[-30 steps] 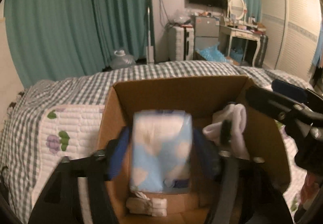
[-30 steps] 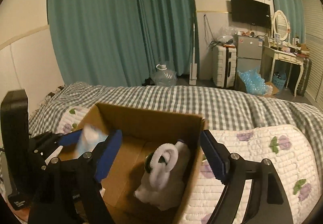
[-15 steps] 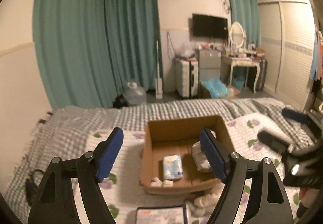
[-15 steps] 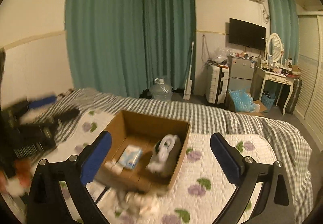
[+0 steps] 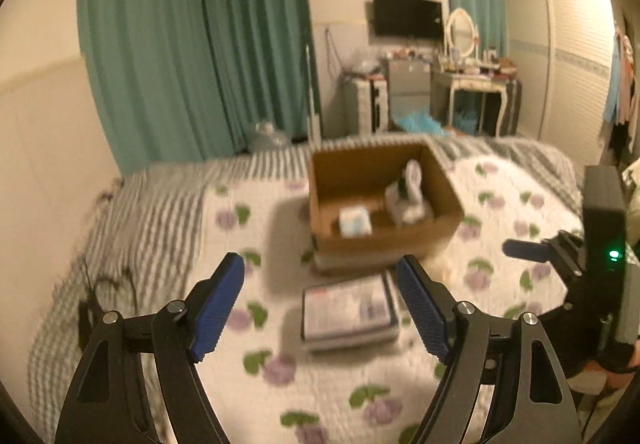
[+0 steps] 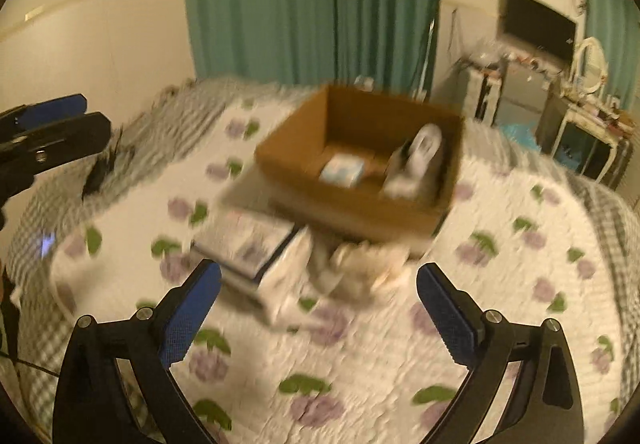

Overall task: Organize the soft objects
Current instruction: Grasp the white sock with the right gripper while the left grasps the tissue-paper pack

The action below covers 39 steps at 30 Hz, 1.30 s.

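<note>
A brown cardboard box [image 5: 404,240] [image 6: 304,168] sits on the bed. Inside it lie a light blue tissue pack [image 5: 354,222] [image 6: 342,170] and a white-and-dark soft bundle [image 5: 408,196] [image 6: 416,160]. A flat wrapped pack [image 5: 350,310] [image 6: 244,244] lies in front of the box. A pale pile of soft cloth items [image 6: 360,264] lies beside it at the box's front. My left gripper [image 5: 322,308] is open and empty, held back above the flat pack. My right gripper [image 6: 318,312] is open and empty, above the quilt in front of the cloth pile.
The bed has a white quilt with purple flowers [image 5: 328,384] [image 6: 360,364] over a grey checked cover [image 5: 120,224]. Teal curtains, a TV, a dressing table and a wardrobe stand beyond the bed. A dark cable [image 5: 92,292] lies at the bed's left side.
Both grippers have pulled back and up from the box. The left one let go of the blue tissue pack, which now lies in the box. Both views now show the whole bed.
</note>
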Available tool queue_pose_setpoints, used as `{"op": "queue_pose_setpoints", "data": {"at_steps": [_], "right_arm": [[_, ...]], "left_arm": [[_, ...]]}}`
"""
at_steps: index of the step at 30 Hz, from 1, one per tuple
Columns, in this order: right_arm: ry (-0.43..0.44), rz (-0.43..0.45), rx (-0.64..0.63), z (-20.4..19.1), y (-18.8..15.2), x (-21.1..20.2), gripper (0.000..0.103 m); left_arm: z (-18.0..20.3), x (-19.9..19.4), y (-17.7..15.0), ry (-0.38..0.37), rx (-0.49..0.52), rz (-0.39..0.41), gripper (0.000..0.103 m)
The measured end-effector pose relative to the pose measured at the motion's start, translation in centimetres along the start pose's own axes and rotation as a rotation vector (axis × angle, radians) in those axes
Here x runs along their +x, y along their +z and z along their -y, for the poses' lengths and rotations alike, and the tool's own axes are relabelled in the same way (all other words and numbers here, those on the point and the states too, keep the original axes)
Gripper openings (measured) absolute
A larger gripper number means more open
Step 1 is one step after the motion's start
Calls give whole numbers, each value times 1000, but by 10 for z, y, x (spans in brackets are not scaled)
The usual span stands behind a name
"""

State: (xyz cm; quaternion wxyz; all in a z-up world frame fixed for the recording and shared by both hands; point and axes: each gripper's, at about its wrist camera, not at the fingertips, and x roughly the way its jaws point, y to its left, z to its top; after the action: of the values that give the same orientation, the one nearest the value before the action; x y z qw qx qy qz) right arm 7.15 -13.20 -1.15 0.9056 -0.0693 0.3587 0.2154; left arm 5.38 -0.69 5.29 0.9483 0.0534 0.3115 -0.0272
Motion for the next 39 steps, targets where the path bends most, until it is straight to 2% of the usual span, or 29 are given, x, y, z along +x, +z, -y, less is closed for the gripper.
{"op": "queue_pose_setpoints", "data": {"at_steps": [3, 7, 10, 14, 16, 18, 19, 20, 23, 27, 33, 36, 39], "right_arm": [[0, -141, -16, -6, -21, 40, 99], [-24, -236, -58, -12, -38, 78, 98], [-12, -284, -79, -16, -41, 102, 87], [20, -294, -119, -26, -40, 117, 81], [38, -312, -137, -32, -39, 124, 69], [42, -339, -147, -36, -41, 132, 48], [39, -349, -152, -36, -42, 135, 42], [38, -352, -151, -36, -42, 135, 32], [47, -338, -108, -30, -40, 125, 30], [-17, -301, -75, -16, -42, 101, 29], [-103, -162, 15, 15, -25, 56, 29], [-112, -126, 46, 26, -19, 46, 29], [-107, -123, 66, 30, -19, 45, 29]], "left_arm": [[0, 19, -32, 4, -21, -79, 79], [-4, 58, -68, -15, -53, -183, 79], [-5, 86, -83, 32, -29, -249, 79], [-11, 105, -92, -3, -47, -273, 79], [-13, 110, -97, -3, -44, -283, 79], [-13, 113, -100, -13, -41, -289, 79], [-13, 113, -101, -21, -41, -289, 79], [-14, 113, -101, -25, -42, -287, 79], [-15, 110, -100, -33, -46, -274, 79], [-16, 109, -101, -52, -70, -277, 79], [-4, 104, -101, -83, -81, -285, 79], [9, 100, -98, -108, -62, -274, 79], [13, 105, -94, -83, -35, -265, 79]]}}
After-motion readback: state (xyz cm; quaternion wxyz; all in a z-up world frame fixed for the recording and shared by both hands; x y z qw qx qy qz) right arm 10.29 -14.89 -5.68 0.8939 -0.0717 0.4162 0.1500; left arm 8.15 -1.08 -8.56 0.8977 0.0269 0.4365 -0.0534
